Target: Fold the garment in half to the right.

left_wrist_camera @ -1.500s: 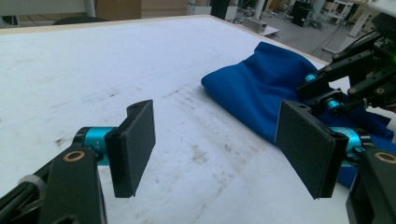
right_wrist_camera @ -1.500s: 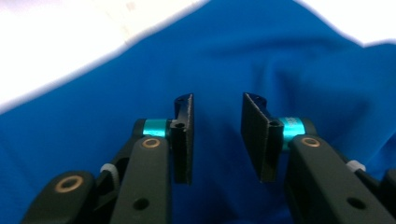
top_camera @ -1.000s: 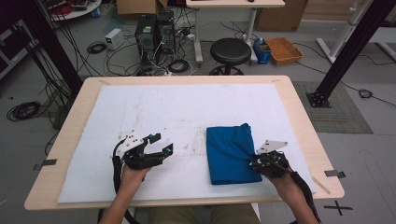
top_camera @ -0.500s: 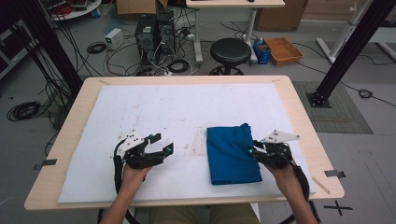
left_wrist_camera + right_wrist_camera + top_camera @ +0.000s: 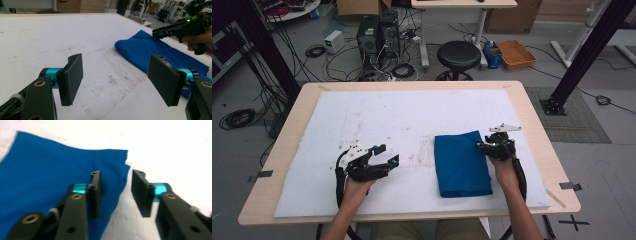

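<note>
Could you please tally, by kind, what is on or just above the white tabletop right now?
Folded blue cloth: 1
Black two-jaw grippers, hand-held: 2, the left gripper open beside the cloth, the right gripper open at the cloth's right edge
Total: 3
</note>
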A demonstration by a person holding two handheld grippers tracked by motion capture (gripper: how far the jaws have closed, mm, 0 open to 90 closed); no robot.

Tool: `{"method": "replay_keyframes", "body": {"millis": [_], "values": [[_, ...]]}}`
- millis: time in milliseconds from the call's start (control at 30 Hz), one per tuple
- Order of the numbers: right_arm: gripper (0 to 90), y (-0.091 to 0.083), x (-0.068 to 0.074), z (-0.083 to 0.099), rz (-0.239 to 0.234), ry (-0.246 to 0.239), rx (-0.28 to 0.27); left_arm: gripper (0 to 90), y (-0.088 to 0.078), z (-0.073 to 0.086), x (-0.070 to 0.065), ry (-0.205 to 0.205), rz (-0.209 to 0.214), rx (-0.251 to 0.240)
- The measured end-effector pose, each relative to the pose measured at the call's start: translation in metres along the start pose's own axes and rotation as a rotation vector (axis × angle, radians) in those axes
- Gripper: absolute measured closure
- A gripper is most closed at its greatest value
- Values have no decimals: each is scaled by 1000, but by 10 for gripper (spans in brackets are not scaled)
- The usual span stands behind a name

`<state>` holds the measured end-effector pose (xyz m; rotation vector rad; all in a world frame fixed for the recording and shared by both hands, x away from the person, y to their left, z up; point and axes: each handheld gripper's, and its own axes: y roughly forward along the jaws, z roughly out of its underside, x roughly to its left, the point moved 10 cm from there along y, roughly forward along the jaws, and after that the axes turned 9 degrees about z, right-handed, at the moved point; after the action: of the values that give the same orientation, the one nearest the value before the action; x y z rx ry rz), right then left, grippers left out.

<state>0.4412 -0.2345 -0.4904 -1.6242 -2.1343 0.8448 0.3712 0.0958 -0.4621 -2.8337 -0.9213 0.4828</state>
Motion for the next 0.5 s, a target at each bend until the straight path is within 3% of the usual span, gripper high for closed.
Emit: {"method": "replay_keyframes", "body": {"millis": [100,167,300,367,433,500], "values": [[523,-19,6,-5,-53,-8,-82,289,-2,0,0,-2,-2,-4],[495,-34,19,-3,-143,-14,-126,289,-3,-1,1,-6,-2,-9],[486,-48,50,25,-287,-139,-65,264,-5,0,3,-23,-4,-1],[462,-47,57,38,-291,-200,-5,262,-7,0,2,-22,-4,-6],[400,-40,58,51,-265,-251,55,262,-8,-1,1,-13,-1,-12],[333,-40,60,53,-267,-269,30,262,-10,-2,1,-1,-2,-12]]}}
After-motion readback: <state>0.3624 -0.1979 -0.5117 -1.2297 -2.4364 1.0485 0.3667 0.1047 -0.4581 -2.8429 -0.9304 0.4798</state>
